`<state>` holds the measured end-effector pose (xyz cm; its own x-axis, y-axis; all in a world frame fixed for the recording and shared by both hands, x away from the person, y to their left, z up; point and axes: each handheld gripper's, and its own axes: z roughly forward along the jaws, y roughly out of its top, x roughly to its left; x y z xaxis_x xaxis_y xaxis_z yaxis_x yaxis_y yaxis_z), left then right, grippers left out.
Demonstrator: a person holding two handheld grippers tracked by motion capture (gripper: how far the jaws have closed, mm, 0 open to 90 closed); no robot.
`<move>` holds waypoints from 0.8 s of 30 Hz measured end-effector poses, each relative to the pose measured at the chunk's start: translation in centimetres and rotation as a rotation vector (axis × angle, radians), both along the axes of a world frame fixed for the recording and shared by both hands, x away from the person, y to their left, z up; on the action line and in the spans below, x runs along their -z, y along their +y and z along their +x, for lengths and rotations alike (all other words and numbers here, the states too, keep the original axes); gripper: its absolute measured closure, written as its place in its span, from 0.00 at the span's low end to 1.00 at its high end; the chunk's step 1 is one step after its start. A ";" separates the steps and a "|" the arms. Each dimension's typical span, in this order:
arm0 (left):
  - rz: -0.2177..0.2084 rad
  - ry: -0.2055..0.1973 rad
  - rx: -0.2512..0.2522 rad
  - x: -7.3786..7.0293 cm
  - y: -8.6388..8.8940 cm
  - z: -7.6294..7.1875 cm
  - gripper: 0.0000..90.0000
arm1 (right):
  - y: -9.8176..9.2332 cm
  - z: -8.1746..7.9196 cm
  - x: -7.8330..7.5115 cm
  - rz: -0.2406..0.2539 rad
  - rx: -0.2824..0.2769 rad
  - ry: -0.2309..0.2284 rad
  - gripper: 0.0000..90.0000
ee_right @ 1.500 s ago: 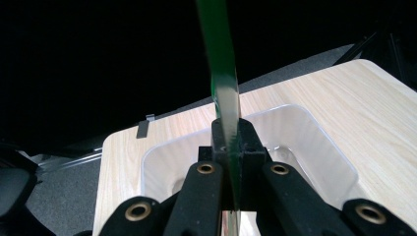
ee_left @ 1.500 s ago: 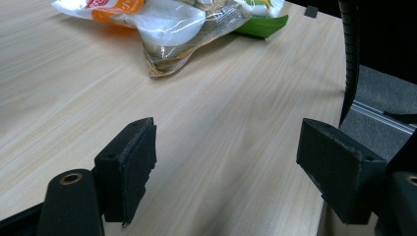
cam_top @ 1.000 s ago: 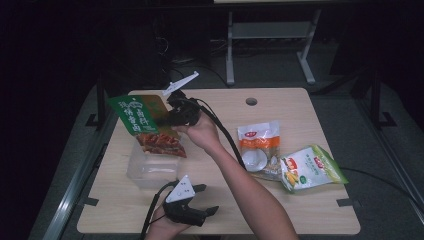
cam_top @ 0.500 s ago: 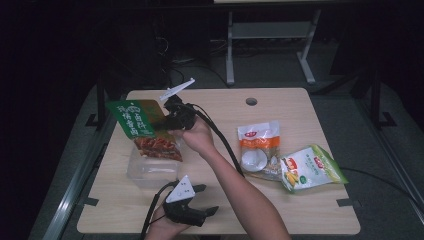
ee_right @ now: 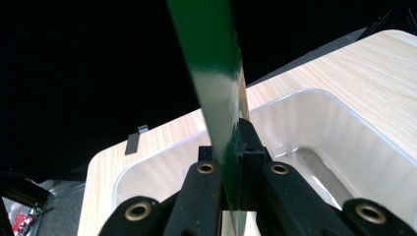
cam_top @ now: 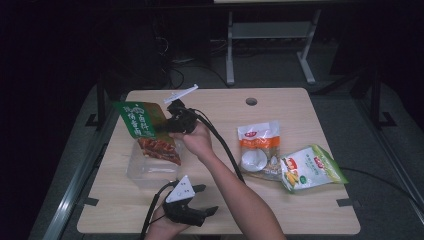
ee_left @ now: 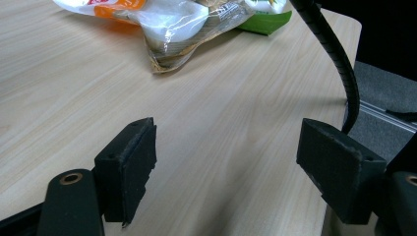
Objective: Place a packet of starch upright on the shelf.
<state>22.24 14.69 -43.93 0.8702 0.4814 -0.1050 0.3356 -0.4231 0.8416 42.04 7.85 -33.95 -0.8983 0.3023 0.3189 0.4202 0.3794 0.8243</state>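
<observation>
Black jaws of our right hand-held gripper (cam_top: 167,125) are pressed together on the edge of a green snack packet (cam_top: 140,120), and in the right gripper view we see that packet (ee_right: 216,98) edge-on, a thin glossy green strip rising straight up from between the closed pads. In the high view the packet hangs tilted from the grip, its green printed top toward the left and its clear lower part, full of reddish-brown pieces, dipping over a clear plastic container (cam_top: 145,170) that sits on the desk (cam_top: 300,210) just below. The right gripper view looks down past the jaws into that same container (ee_right: 314,142), whose rounded white rim and hollow lie directly beneath the packet. A white flat part (cam_top: 181,93) of the gripper sticks out above our right hand, and the black cable trails back along our forearm. Our left hand-held gripper (cam_top: 207,200) rests low at the near edge of the desk, close to the container's near side, its jaws standing wide apart with nothing between them; the left gripper view shows the two black pads (ee_left: 128,167) spread over bare wood. Farther right on the desk, well apart from both grippers, lie an orange and white packet (cam_top: 258,147) and, just beside it and partly overlapping, a green and yellow packet (cam_top: 312,167) printed with corn. We also catch the orange and white packet (ee_left: 167,24) at the top of the left gripper view.
</observation>
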 end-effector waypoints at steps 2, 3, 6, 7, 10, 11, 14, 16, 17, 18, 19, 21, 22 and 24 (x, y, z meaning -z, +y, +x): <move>0.001 0.000 -0.001 0.0 0.0 0.0 0.25 | -0.1 0.1 0.3 0.009 0.007 0.008 1.00; 0.000 0.002 -0.001 0.0 0.0 0.0 0.25 | -0.2 0.1 0.4 0.007 0.012 0.012 1.00; -0.007 0.007 -0.005 0.1 -0.1 0.0 0.25 | -0.4 0.2 0.8 -0.001 0.016 0.008 0.99; -0.006 0.009 -0.004 0.1 -0.1 0.0 0.25 | -0.4 0.2 0.9 -0.002 0.015 0.000 0.99; -0.004 0.012 -0.004 0.1 -0.1 0.0 0.25 | -0.8 0.3 1.4 -0.004 0.019 0.008 0.99; -0.005 0.012 -0.005 0.1 -0.1 0.0 0.25 | -0.9 0.4 1.5 -0.006 0.020 0.010 0.99; -0.003 0.012 -0.006 0.2 -0.1 0.0 0.25 | -1.1 0.5 1.8 -0.024 0.010 0.005 0.99; -0.003 0.014 -0.008 0.2 -0.1 0.0 0.25 | -1.3 0.5 1.9 -0.037 0.006 0.000 0.99; -0.003 0.015 -0.009 0.2 -0.1 0.0 0.25 | -1.3 0.5 2.0 -0.044 0.003 -0.005 0.99; 0.002 0.008 -0.005 0.2 -0.1 0.1 0.25 | -1.4 0.4 2.1 -0.055 0.008 -0.009 0.99; 0.002 0.010 -0.005 0.2 -0.1 0.1 0.25 | -1.5 0.4 2.2 -0.062 0.004 -0.013 0.99; 0.003 0.007 -0.004 0.2 -0.1 0.1 0.25 | -1.6 0.4 2.5 -0.077 0.010 -0.013 0.99; 0.004 0.008 -0.004 0.2 -0.1 0.1 0.25 | -1.7 0.5 2.5 -0.075 0.007 -0.013 0.99; 0.005 0.009 -0.005 0.2 -0.1 0.1 0.25 | -1.8 0.6 2.6 -0.077 0.012 -0.007 0.99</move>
